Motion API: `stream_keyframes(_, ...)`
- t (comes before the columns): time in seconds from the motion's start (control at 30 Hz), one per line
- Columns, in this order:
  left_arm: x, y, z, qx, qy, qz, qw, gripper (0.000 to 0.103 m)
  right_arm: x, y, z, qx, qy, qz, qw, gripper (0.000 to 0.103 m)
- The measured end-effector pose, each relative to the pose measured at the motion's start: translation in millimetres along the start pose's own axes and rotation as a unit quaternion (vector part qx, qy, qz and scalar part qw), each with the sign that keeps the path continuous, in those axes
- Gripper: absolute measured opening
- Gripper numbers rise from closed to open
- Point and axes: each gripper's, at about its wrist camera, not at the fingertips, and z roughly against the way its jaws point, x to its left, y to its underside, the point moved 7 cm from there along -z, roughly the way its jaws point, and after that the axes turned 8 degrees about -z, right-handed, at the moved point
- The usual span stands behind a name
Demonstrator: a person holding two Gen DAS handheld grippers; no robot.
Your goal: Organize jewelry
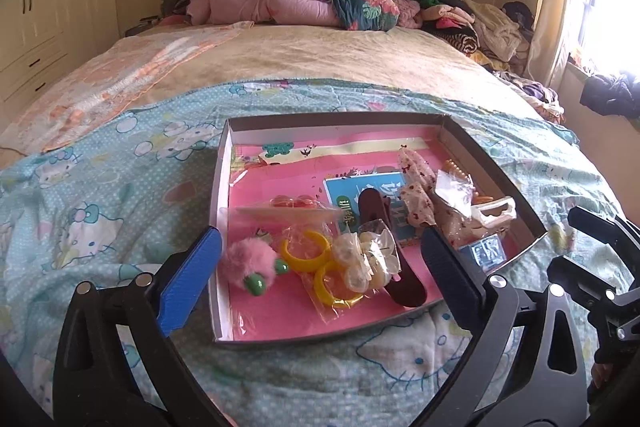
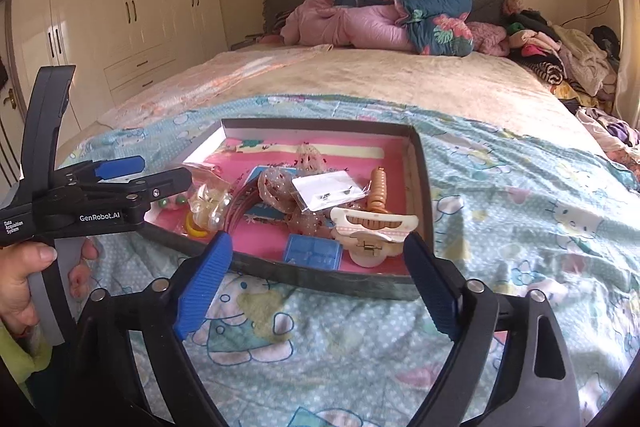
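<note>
The job looks close to its start or at a pause between moves: every piece of jewelry in view already lies inside 1 shallow cardboard tray [image 1: 224,187] on the cartoon-print blanket [image 1: 100,195], but the pieces sit in a loose jumble, not in sorted groups, so the real ordering seems left to do. The left gripper [image 1: 320,279] hovers over the near edge of the tray with its blue fingers spread wide and nothing between them; the right gripper [image 2: 320,283] hangs just short of the tray's near wall, equally wide apart and empty. Inside the tray, on a pink paper lining, the left part holds a pink fluffy pompom clip [image 1: 248,265] with green beads, beside it 2 yellow rings [image 1: 308,251] in a clear bag, and a bag of pale flower pieces [image 1: 368,259] touching them. A dark red headband [image 1: 384,227] runs through the middle, across a blue card [image 1: 372,193]. Toward the right lie a dotted fabric scrunchie [image 2: 280,187], a small clear packet [image 2: 328,189] with tiny dark studs, an orange beaded piece [image 2: 378,189], a cream claw hair clip [image 2: 374,227] and a small blue box [image 2: 314,251] near the front wall. No dividers or compartments show in the tray, and no second container is in sight, so where sorted pieces would go cannot be told.
</note>
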Motion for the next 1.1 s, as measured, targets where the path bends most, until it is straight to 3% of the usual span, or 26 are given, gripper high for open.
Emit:
stream_keyframes(0.33,-0.9,1.4,42.3,-0.026,-0.007,0.007,0.9996,0.091,2.4,4.1,45.7,-0.043,0.009,-0.005,0.999,0.096)
stream_keyframes(0.77,-13.5,31.5,92.7,-0.05,-0.017,0.013,0.9985,0.091,6.0,18.2,87.0,-0.071,0.013,-0.003,0.997,0.097)
stream_keyframes(1.1,-38.7,55.8,111.5,-0.069,-0.035,-0.014,0.9969,0.091,21.3,40.7,110.3,-0.105,0.014,0.025,0.994,0.097)
